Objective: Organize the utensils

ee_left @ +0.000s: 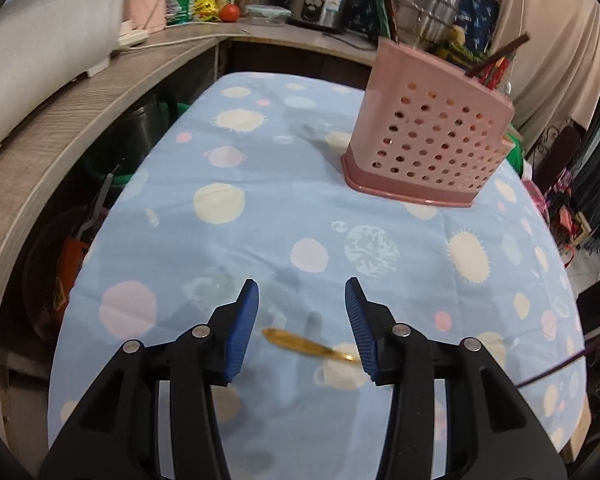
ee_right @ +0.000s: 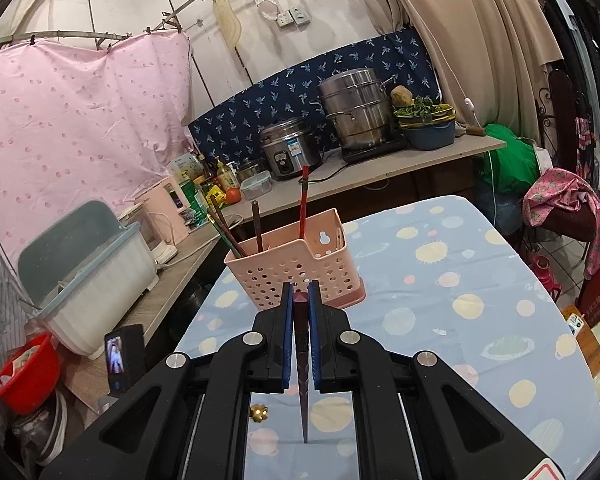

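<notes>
A pink perforated utensil holder [ee_left: 428,136] stands on the table's blue spotted cloth [ee_left: 260,216]; several chopsticks [ee_left: 496,62] lean inside it. My left gripper [ee_left: 302,284] is open above the cloth. A slim golden utensil [ee_left: 308,346], blurred, lies on the cloth below and between its blue pads, and neither pad touches it. In the right wrist view my right gripper [ee_right: 301,292] is shut on a dark red chopstick [ee_right: 303,380] whose thin end hangs down toward the cloth. The holder [ee_right: 300,264] sits just beyond its tips, with chopsticks [ee_right: 303,200] upright in it. A small gold knob [ee_right: 259,412] shows under the gripper.
A wooden counter [ee_left: 80,92] wraps the table's left and far sides, carrying a rice cooker [ee_right: 288,148], a steel steamer pot [ee_right: 356,112] and a lidded white bin [ee_right: 88,276]. A phone [ee_right: 120,356] and a red bowl [ee_right: 28,372] sit low on the left.
</notes>
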`<move>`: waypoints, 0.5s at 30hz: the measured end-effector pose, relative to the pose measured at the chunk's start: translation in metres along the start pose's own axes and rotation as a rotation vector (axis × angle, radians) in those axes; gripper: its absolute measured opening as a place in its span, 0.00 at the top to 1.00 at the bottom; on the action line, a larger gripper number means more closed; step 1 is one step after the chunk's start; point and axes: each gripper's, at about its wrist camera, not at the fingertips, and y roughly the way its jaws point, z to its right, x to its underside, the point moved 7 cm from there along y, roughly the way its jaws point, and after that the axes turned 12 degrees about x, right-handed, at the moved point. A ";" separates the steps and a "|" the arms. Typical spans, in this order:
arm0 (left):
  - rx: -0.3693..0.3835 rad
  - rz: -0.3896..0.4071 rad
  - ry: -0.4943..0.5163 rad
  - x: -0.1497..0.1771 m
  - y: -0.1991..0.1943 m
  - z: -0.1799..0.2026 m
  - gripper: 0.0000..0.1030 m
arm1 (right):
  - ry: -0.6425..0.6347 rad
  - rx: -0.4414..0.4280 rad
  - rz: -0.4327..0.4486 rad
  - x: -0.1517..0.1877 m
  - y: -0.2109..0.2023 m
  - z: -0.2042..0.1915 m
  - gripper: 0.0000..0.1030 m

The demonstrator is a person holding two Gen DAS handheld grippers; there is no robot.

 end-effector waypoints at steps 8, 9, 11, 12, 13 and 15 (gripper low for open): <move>0.022 -0.106 0.075 0.023 0.025 0.001 0.63 | 0.007 0.009 0.000 0.001 -0.004 0.003 0.93; 0.027 -0.111 0.084 0.028 0.023 0.003 0.63 | 0.009 0.009 -0.001 0.001 -0.004 0.003 0.93; 0.036 -0.121 0.103 0.038 0.016 0.008 0.63 | 0.011 0.009 0.000 0.002 -0.005 0.003 0.93; 0.038 -0.125 0.112 0.043 0.013 0.011 0.63 | 0.010 0.009 0.000 0.002 -0.005 0.003 0.93; 0.040 -0.129 0.121 0.049 0.009 0.014 0.63 | 0.009 0.009 0.001 0.002 -0.006 0.003 0.93; 0.053 -0.139 0.130 0.062 0.001 0.020 0.63 | 0.007 0.010 0.005 0.002 -0.008 0.003 0.93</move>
